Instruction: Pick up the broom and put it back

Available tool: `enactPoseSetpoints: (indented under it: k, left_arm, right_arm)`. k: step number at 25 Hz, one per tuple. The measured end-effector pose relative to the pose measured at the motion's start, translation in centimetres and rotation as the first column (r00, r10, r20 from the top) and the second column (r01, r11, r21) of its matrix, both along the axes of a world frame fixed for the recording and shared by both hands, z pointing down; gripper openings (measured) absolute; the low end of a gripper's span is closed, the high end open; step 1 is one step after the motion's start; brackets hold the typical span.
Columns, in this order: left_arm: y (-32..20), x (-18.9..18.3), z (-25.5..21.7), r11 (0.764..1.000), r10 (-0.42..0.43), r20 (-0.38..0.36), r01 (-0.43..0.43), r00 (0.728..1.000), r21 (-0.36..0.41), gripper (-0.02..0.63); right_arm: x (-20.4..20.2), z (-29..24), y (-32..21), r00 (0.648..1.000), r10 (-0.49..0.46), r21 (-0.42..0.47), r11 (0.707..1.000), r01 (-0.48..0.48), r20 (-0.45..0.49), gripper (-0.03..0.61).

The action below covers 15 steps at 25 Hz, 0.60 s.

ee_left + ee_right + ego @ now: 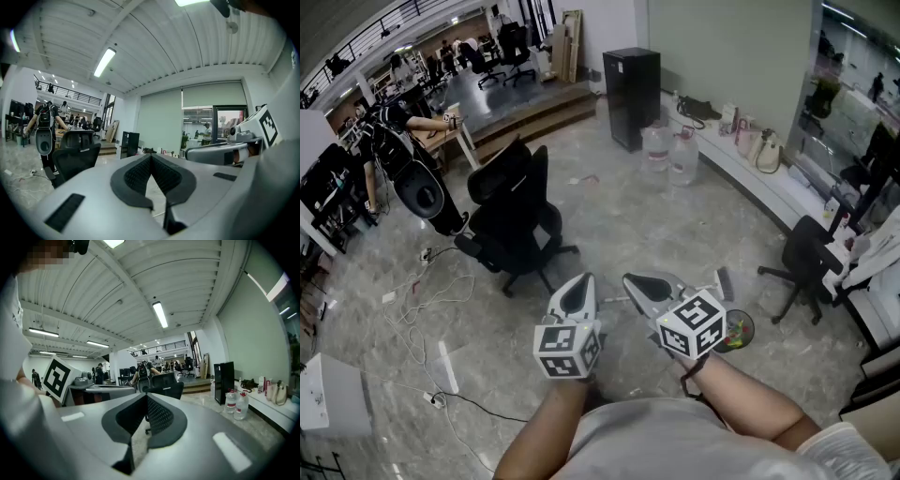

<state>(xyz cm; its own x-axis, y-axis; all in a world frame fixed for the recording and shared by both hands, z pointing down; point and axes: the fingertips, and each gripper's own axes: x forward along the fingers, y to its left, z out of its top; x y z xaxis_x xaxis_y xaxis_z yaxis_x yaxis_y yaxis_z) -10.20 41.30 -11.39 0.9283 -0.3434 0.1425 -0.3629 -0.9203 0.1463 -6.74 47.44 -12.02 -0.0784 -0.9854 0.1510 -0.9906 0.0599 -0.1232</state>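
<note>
Open floor (619,216) stretches ahead of the left tongs (584,281) and right tongs (633,279). A black office chair (511,220) blocks the way ahead-left; a second chair (806,267) stands right, by the bench (769,183). Cables (422,300) trail over the floor at left; water bottles (670,155) stand far ahead.

Right gripper (146,397) with jaws closed tip to tip and nothing between them, left gripper (126,389) level just beside it at left, black chair (164,383) beyond the tips, black cabinet (223,383) at right, two bottles (236,405) beside a ledge (274,411), strip light (160,314) overhead
</note>
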Motion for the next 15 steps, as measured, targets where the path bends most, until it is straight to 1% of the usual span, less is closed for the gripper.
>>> enactPoseSetpoints:
  k: [7, 15]
  left_arm:
    - [-1.6, -0.4, 0.6, 1.0, 0.012, 0.006, -0.012, 1.0, -0.014, 0.005]
    - [-7.0, -1.2, 2.4, 0.999, 0.008, 0.0, -0.008, 1.0, -0.045, 0.005]
  right_arm:
    - [-0.5, 0.4, -1.6, 1.0, 0.003, -0.01, 1.0, -0.003, 0.018, 0.003]
    - [-1.5, 2.2, -6.9, 1.0, -0.013, -0.048, 0.999, 0.014, 0.022, 0.003]
